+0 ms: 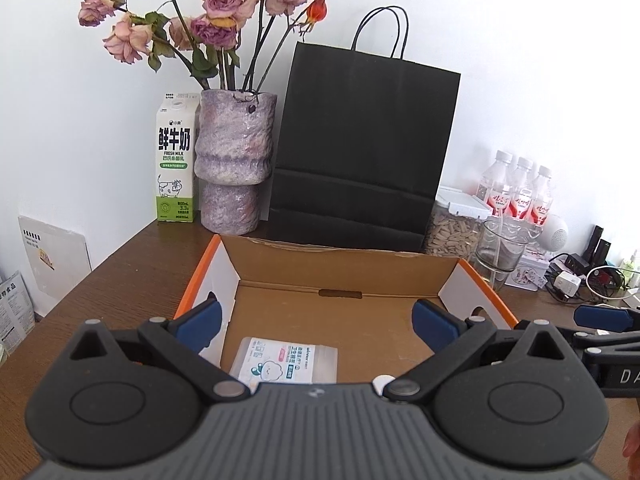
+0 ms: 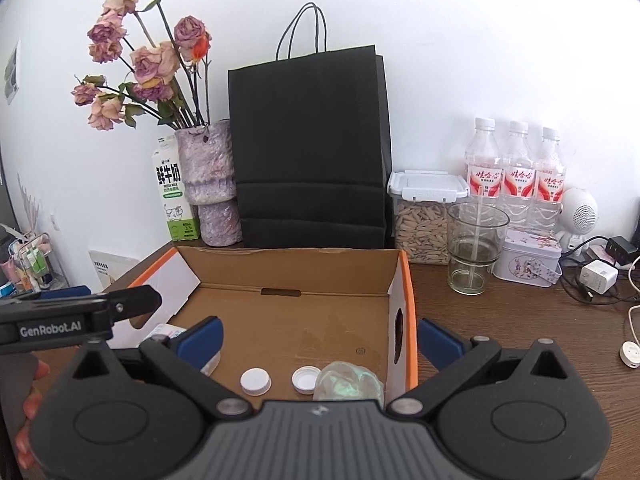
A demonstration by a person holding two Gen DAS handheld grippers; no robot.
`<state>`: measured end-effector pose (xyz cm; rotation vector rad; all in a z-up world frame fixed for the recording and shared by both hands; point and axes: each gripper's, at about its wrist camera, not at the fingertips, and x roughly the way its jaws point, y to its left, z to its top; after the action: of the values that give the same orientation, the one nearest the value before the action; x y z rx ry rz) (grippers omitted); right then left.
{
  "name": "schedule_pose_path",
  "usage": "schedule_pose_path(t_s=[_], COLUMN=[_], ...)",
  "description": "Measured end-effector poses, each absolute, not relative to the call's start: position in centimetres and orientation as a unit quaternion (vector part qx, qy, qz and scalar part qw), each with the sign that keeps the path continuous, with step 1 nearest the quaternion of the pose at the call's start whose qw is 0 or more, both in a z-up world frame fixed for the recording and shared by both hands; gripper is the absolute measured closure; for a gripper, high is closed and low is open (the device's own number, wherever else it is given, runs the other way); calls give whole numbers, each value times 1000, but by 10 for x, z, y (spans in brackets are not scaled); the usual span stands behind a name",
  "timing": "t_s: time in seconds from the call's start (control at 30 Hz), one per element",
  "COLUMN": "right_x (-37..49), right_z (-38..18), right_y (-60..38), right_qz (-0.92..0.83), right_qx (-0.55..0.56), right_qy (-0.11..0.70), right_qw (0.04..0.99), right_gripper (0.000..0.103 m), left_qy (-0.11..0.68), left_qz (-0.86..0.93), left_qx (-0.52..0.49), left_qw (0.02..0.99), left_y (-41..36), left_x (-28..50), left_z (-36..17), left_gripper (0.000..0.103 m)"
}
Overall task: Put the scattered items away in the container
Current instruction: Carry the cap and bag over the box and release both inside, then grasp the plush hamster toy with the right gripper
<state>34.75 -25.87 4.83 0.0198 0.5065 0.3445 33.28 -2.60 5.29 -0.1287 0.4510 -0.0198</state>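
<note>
Both grippers are held over the open cardboard box [image 1: 340, 276], and both are spread wide with nothing between the blue pads. In the left wrist view the left gripper [image 1: 316, 322] is poised above a flat packet of cotton swabs [image 1: 286, 362] that lies on the box floor at about 6 o'clock, close to the near edge. In the right wrist view the right gripper [image 2: 320, 338] straddles the box's orange-edged right wall [image 2: 408, 320], one pad inside and one outside, and two white bottle caps [image 2: 256, 382] and a crumpled clear wrapper [image 2: 348, 386] are seen on the floor at 6 o'clock — all inside the container already. No loose task item can be made out on the wooden table [image 2: 520, 320] near the box (the jar, glass, tin and chargers at 2 to 3 o'clock look like fixtures rather than scatter, though that is a judgement). If a release has just been completed, the step is best finished by lifting each gripper straight up with its pads kept apart, so that nothing is dragged — and the right one should be raised clear of the wall before it is swung sideways, lest the light box be tipped.
</note>
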Motion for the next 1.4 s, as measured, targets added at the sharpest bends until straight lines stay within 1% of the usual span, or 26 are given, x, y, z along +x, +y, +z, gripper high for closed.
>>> schedule_pose_path(t_s=[0.4, 0.77, 1.1, 1.4], right_x=[301, 260, 233, 249], right_z=[57, 51, 23, -11], right_y=[-266, -284, -304, -288], right_qz=[167, 157, 161, 210], right_qx=[12, 2, -32, -86], right_qy=[234, 239, 273, 325], right_qw=[958, 958, 948, 918], right_gripper=[0, 0, 0, 0], left_qy=[211, 213, 237, 263], left_qz=[-4, 8, 32, 49], left_qx=[-67, -57, -38, -37], left_qw=[975, 975, 970, 963], left_y=[-12, 6, 27, 40], left_x=[285, 245, 218, 204], left_z=[63, 66, 51, 35], left_gripper=[0, 0, 0, 0])
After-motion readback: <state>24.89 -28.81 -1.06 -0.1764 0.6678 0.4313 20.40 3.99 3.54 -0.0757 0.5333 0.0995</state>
